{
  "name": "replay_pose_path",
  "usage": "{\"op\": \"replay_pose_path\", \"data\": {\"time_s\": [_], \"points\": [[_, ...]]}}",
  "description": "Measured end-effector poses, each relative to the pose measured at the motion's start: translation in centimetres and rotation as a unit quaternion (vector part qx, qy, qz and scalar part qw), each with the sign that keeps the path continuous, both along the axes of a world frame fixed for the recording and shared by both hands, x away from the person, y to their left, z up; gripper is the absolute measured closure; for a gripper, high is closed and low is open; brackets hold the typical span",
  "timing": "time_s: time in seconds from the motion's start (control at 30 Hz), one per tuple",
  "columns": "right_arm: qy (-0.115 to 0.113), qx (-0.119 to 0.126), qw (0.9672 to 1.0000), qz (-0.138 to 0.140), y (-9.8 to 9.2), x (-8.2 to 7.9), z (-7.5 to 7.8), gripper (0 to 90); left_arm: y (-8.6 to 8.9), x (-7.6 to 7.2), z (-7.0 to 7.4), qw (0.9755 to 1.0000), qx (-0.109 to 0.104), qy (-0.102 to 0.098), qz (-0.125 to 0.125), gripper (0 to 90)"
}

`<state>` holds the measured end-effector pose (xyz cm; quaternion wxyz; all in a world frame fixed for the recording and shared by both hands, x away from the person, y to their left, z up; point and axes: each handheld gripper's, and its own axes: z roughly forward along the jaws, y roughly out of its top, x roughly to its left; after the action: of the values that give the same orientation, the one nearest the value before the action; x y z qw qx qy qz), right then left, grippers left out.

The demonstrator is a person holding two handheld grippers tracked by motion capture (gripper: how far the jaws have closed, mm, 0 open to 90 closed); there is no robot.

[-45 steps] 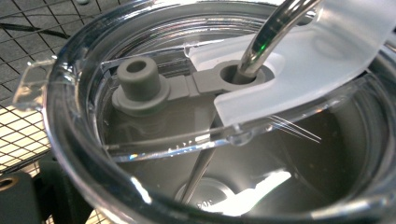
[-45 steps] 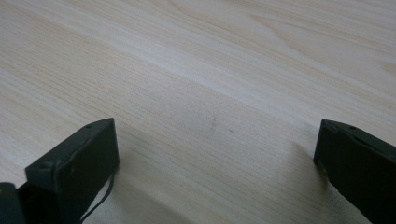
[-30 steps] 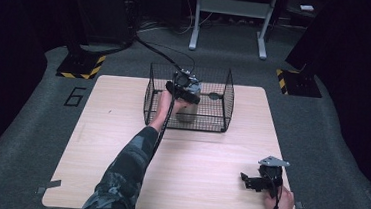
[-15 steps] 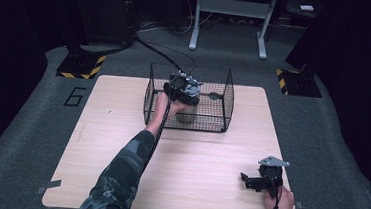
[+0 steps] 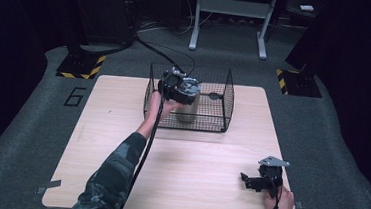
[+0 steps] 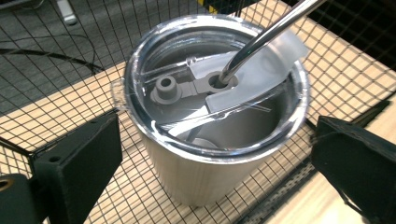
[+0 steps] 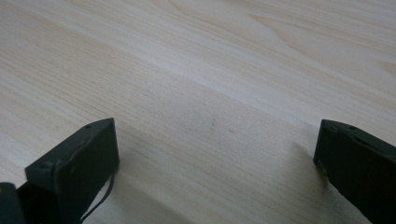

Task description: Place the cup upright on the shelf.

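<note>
Above the wire basket [image 5: 224, 95], which stands at the far middle of the wooden table [image 5: 95, 142], you hold your left gripper [image 5: 175, 86] over its near left part. Your left gripper view looks down on a steel tumbler [image 6: 205, 172] that stands upright on the basket's mesh floor. It has a clear lid [image 6: 140, 60], and a metal straw [image 6: 261, 39] goes through a hole in the grey slider of this lid and leans away toward the upper right of that view. The jaws of this gripper are spread wide, one on each side of the tumbler and a little nearer to you than it. They do not touch its wall; between each jaw and the cup you can see the mesh. From the high view the tumbler [image 5: 187, 112] is inside the basket, near its front wall, just under your left hand [image 5: 161, 105].

Well away from the basket, close to the near right corner of the table, your right hand [image 5: 278, 202] holds the right gripper [image 5: 247, 182] low over the wood, with the grey three-cornered plate [image 5: 273, 162] on top of it. Its jaws are also spread apart and hold nothing; between them the right gripper view shows bare wood grain [image 7: 210, 93].
</note>
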<state>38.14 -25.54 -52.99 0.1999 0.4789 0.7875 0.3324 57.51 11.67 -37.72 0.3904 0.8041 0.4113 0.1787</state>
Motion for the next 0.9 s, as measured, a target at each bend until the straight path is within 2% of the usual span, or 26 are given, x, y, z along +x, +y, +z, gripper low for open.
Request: {"op": "replay_pose_path", "data": {"time_s": [0.07, 0.27, 0.4, 0.53, 0.57, 0.73, 0.77, 0.9], "points": [[0.0, 0.0, 1.0, 0.0, 0.0, 0.0, 0.0, 0.0, 0.5, -0.7, 0.6, 0.9999, 0.002, 0.004, -0.01, 0.2], [0.0, 0.0, 1.0, 0.0, 0.0, 0.0, 0.0, 0.0, 1.6, -2.0, 1.6, 0.9996, 0.007, -0.003, -0.028, 0.1], [0.0, 0.0, 1.0, 0.0, 0.0, 0.0, 0.0, 0.0, 2.8, -3.8, 2.5, 0.9988, 0.004, -0.02, -0.044, 0.1], [-0.001, 0.0, 1.0, -0.001, 0.0, 0.0, 0.0, 0.0, 3.6, -5.1, 3.0, 0.9982, 0.003, -0.029, -0.053, 0.1], [0.0, 0.0, 1.0, 0.0, 0.0, 0.0, 0.0, 0.0, 4.2, -6.0, 3.2, 0.9977, 0.004, -0.038, -0.057, 0.1], [0.0, 0.0, 1.0, 0.0, 0.0, 0.0, 0.0, 0.0, 5.4, -7.4, 3.6, 0.9971, 0.001, -0.047, -0.06, 0.0], [0.0, 0.0, 1.0, 0.0, 0.0, 0.0, 0.0, 0.0, 6.2, -8.3, 3.7, 0.9969, 0.003, -0.052, -0.058, 0.1], [0.0, 0.0, 1.0, 0.0, 0.0, 0.0, 0.0, 0.0, 7.6, -9.8, 3.5, 0.9968, 0.008, -0.053, -0.059, 0.0]]}}
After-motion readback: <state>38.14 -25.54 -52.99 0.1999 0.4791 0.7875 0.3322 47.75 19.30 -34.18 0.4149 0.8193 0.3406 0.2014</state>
